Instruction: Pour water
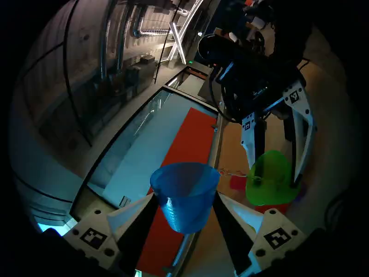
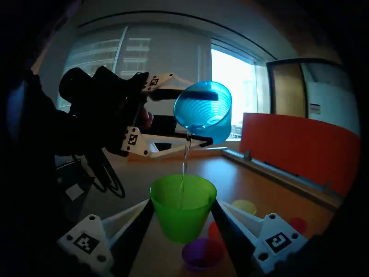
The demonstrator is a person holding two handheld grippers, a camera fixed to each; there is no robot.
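We have our left gripper [image 1: 184,217] clamped on the translucent blue plastic cup [image 1: 185,194], tipped so its long axis lies near level, mouth toward the right gripper [image 2: 183,231], which clamps the translucent green plastic cup [image 2: 183,210] upright just below that lip to catch the thin water stream [image 2: 184,161]

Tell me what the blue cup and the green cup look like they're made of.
Blue ribbed cup: probably translucent plastic, glossy; light glows through its wall and the moulded rings show. Green tapered cup: likely the same plastic, smoother and slightly frosted; light passes through its wall too.
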